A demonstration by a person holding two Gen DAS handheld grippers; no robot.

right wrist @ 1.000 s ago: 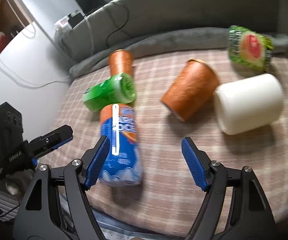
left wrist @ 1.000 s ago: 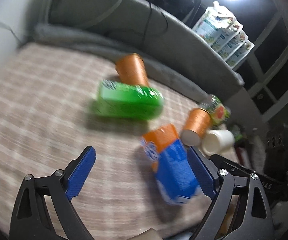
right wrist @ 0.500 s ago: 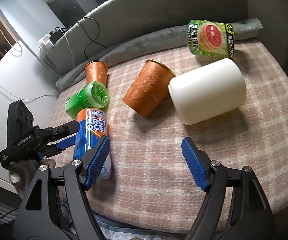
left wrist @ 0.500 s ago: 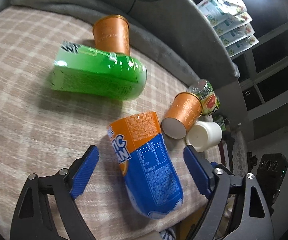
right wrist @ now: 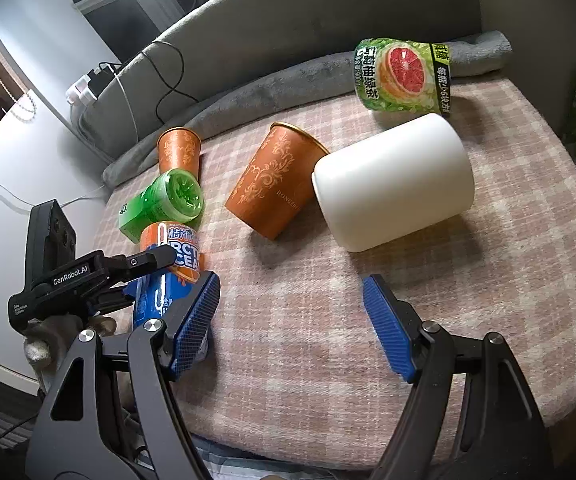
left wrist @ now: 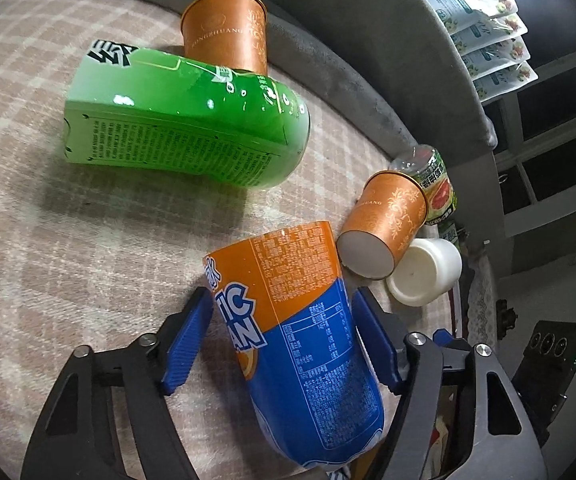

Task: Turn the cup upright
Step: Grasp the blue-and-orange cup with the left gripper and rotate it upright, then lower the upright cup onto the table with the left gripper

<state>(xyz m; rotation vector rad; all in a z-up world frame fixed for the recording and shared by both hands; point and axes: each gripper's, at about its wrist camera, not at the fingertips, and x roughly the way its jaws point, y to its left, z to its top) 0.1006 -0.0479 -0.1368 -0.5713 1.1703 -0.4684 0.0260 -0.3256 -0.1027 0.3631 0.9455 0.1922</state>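
Since the blue-and-orange cup (left wrist: 296,344) lies on its side on the plaid cloth (left wrist: 67,240), at the near edge, it is straddled across its width by the left gripper (left wrist: 283,296). The claw is narrowed to the cup's girth, w/ both blue pads seemingly pressed on its walls; such a grip would probably let it be swung up onto its base. The right gripper (right wrist: 291,278) is held wide open over bare cloth, w/ nothing in it, probably kept clear of the lift.

Both pads on the cup's flanks are shown only by the left wrist view. In the right wrist view the far pad is hidden, but the cup is shown lying flat just beside the green bottle (right wrist: 159,208). The toppled white cup (right wrist: 392,180) and orange cup (right wrist: 273,184), touching each other, are also seen far better there.
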